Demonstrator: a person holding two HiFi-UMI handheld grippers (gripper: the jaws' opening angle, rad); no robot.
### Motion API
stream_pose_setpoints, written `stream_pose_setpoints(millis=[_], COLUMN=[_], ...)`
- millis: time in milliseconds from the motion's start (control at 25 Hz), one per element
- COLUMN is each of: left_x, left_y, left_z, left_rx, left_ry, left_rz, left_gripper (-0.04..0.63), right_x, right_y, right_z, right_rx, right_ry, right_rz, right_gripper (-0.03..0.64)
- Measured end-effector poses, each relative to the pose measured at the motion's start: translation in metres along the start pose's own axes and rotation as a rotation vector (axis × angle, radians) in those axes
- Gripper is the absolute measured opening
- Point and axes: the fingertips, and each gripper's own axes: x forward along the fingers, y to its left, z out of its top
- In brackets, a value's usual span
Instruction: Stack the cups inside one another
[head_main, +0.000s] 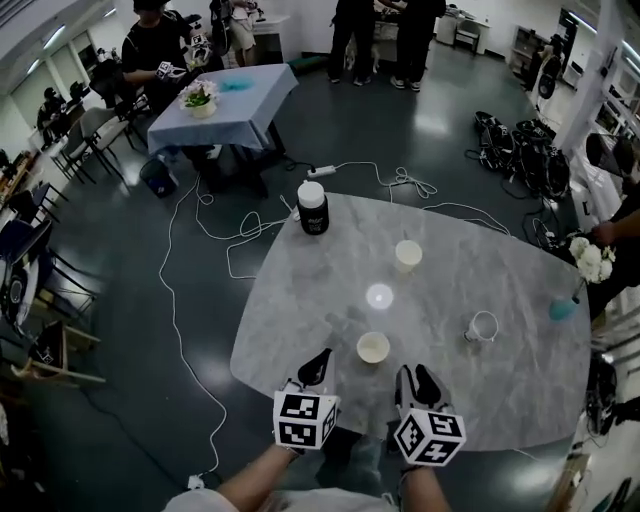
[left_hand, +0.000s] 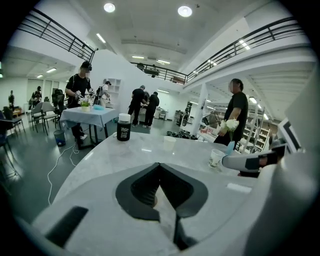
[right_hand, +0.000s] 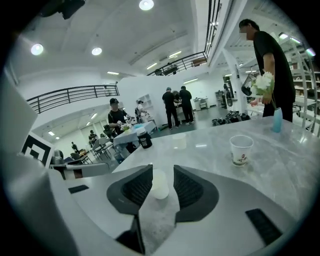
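Three light, probably crushable cups (head_main: 407, 255): pinch walls gently. Left tongs (left_hand: 160, 166) closed, empty; right tongs (right_hand: 163, 172) part-open, aimed at nearest cup (head_main: 373, 347).

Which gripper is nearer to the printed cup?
Right. The right gripper sits left of the printed cup, closer to the person; the left gripper is farther left, beyond the nearest plain cup.

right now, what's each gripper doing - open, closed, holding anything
left gripper: jaws closed, holding nothing
right gripper: jaws open, holding nothing; white cup ahead, untouched
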Motion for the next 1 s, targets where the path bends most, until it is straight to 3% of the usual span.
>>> stream_pose_setpoints(millis=[440,1000], left_x=[0.011,0.028], left_y=[0.023,0.042], left_z=[-0.05,-0.097], left_rx=[-0.049,-0.103], left_ry=[0.07,0.138], left_rz=[0.053,0.077], left_gripper=[-0.006,-0.006], right_x=[0.044,0.092], right_y=[0.021,0.024], right_z=[-0.065,-0.094], right_rx=[-0.054,-0.117], right_ry=[0.16,0.229], right_rz=[0.095,0.092], right_gripper=[0.149,0.209])
